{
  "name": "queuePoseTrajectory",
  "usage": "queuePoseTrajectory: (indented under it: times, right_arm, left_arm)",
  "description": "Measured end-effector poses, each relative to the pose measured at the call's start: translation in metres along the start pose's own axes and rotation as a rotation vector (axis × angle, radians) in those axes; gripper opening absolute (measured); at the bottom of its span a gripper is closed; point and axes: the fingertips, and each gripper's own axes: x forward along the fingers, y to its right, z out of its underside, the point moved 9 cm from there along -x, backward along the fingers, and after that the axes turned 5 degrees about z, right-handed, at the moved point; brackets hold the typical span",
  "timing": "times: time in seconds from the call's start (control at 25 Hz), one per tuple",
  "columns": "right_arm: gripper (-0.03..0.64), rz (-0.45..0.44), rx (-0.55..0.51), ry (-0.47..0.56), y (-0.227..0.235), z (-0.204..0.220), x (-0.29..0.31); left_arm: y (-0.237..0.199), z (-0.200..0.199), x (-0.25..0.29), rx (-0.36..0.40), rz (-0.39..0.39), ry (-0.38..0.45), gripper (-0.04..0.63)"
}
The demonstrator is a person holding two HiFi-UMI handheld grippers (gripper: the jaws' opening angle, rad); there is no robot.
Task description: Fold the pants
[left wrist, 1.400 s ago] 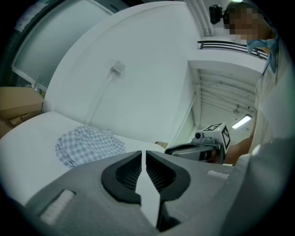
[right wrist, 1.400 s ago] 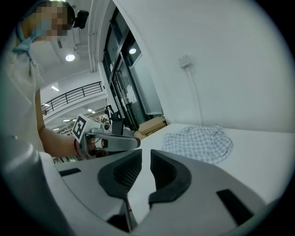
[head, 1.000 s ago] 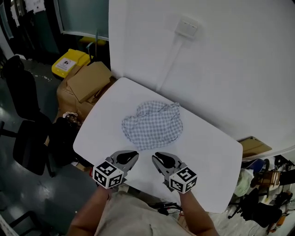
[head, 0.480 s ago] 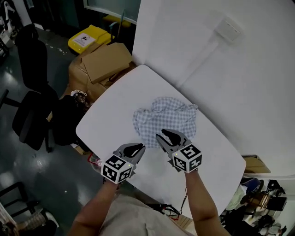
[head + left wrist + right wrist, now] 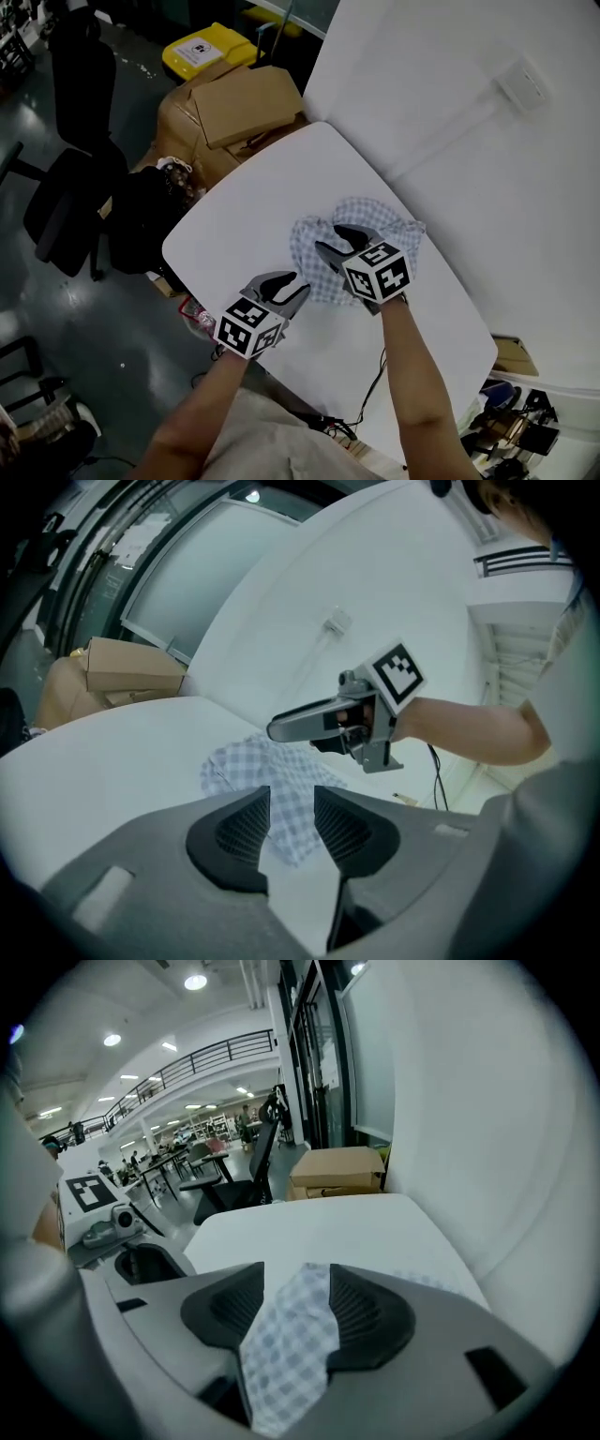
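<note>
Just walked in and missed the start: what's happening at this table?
A person holds a claw in each hand over a white table. The right claw hangs above the crumpled checked pants, the left claw just short of them. Both have just been opening their jaws; cloth shows between the right's, but neither grips it. No fold yet.

The pants (image 5: 309, 255) lie on the desk (image 5: 244, 225), on the side nearer the wall (image 5: 450, 112) and apart from the desk's left edge. A wall socket (image 5: 525, 84) sits on the wall, up and to the right of them. On the floor beyond the desk's far left corner stand cardboard boxes (image 5: 246, 105), with a bin (image 5: 200, 53) behind them. A bag (image 5: 141, 230) lies just beside the desk's left side, and an office chair (image 5: 70, 187) stands further left.
</note>
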Motion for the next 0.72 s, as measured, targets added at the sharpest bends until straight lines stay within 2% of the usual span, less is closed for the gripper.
queuePoseTrajectory:
  times: [0.32,0.52,0.72]
  right_arm:
    - [0.227,-0.039,0.002,-0.283,0.036,-0.035,0.067]
    - [0.227,-0.057,0.000,-0.453,0.045,-0.035,0.102]
    - [0.227,-0.101,0.033,-0.585,0.044,-0.029,0.131]
  left_arm:
    - [-0.011,0.005,0.001,-0.016,0.003,0.000,0.137]
    - [-0.026,-0.001,0.004,-0.055,-0.009,0.002,0.141]
    - [-0.028,-0.003,0.003,-0.056,0.004,0.001,0.144]
